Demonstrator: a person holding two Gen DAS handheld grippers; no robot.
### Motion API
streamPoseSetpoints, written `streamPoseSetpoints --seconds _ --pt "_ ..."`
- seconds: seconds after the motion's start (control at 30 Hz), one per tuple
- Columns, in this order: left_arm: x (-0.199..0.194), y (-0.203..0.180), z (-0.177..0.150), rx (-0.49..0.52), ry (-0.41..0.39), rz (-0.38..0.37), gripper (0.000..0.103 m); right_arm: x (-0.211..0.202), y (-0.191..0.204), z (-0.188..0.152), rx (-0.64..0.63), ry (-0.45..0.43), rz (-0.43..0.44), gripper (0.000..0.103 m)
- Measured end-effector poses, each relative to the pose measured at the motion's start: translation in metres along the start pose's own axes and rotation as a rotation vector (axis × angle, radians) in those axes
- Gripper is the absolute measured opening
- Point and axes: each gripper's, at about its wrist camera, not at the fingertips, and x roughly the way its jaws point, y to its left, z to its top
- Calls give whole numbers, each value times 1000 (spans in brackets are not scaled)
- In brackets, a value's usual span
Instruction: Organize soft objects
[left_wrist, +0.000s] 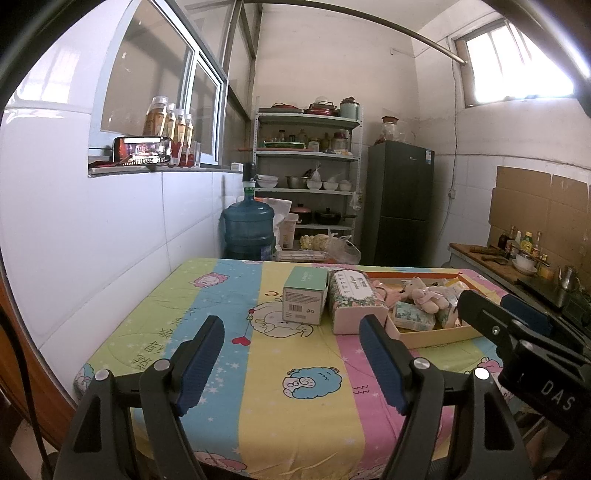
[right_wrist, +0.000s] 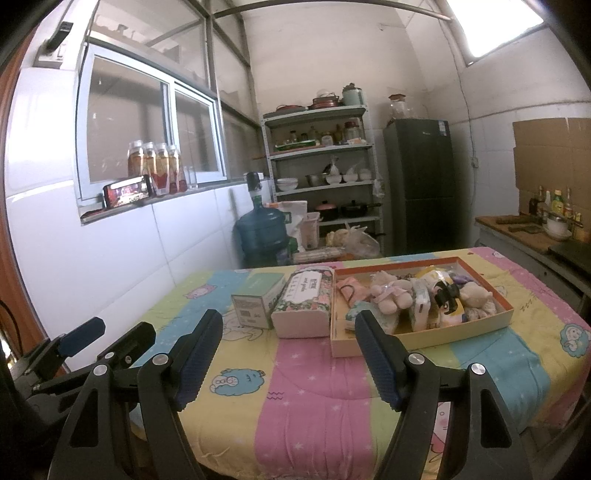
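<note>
A shallow cardboard tray (right_wrist: 417, 339) on the striped cartoon tablecloth holds a pink plush toy (right_wrist: 389, 295), small tissue packs (right_wrist: 421, 312) and other soft items. Left of it lie a floral tissue pack (right_wrist: 304, 302) and a green box (right_wrist: 255, 301). My right gripper (right_wrist: 291, 325) hovers open over the near table edge, nothing between its fingers. My left gripper (left_wrist: 293, 330) is also open and empty, short of the green box (left_wrist: 304, 301) and floral tissue pack (left_wrist: 354, 301). The tray (left_wrist: 436, 336) and plush (left_wrist: 424, 295) sit to its right, partly hidden by the right gripper's body.
A white tiled wall with a window sill, bottles and a phone (left_wrist: 142, 149) runs along the left. Behind the table stand a blue water jug (left_wrist: 249, 230), a metal shelf (left_wrist: 306, 173) and a dark fridge (left_wrist: 400, 201). A counter with bottles (right_wrist: 535, 229) is on the right.
</note>
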Motion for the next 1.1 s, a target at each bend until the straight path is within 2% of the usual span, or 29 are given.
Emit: streamPoseSetpoints --seconds 1.1 --pt "-1 1 -1 -1 -1 2 75 0 3 -1 -3 -1 0 76"
